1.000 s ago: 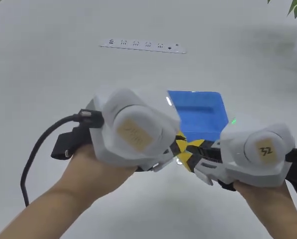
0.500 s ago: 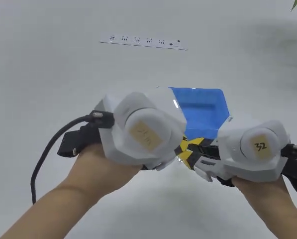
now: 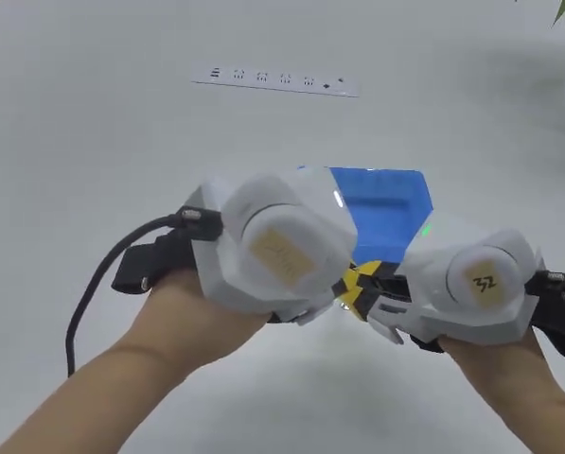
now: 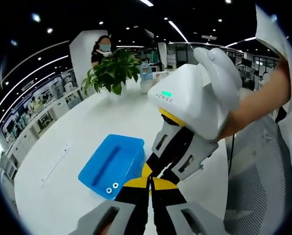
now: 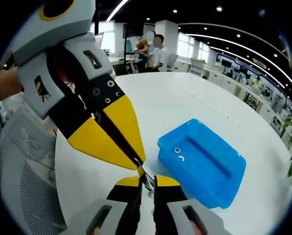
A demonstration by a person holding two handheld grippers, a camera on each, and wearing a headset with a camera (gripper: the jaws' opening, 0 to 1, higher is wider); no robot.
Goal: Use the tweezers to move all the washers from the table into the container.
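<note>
The blue container (image 3: 386, 213) rests on the white table just beyond both grippers. In the left gripper view two washers (image 4: 111, 187) lie in the near corner of the container (image 4: 114, 164); the right gripper view shows these washers (image 5: 178, 152) too. My left gripper (image 3: 344, 282) and right gripper (image 3: 367, 288) meet tip to tip above the table. In the right gripper view a thin metal piece, apparently the tweezers (image 5: 146, 179), sits between my right gripper's (image 5: 146, 182) nearly closed jaws. The left gripper (image 5: 140, 164) comes down onto it, jaws pressed together.
A power strip (image 3: 274, 80) lies far back on the table. A leafy plant (image 4: 111, 71) stands past the container, with a person behind it. A black cable (image 3: 102, 284) trails from the left gripper. A mesh chair (image 4: 263, 171) is at the table's near side.
Both grippers stay tip to tip in front of the container. The right gripper has rolled slightly and drifted a little left.
</note>
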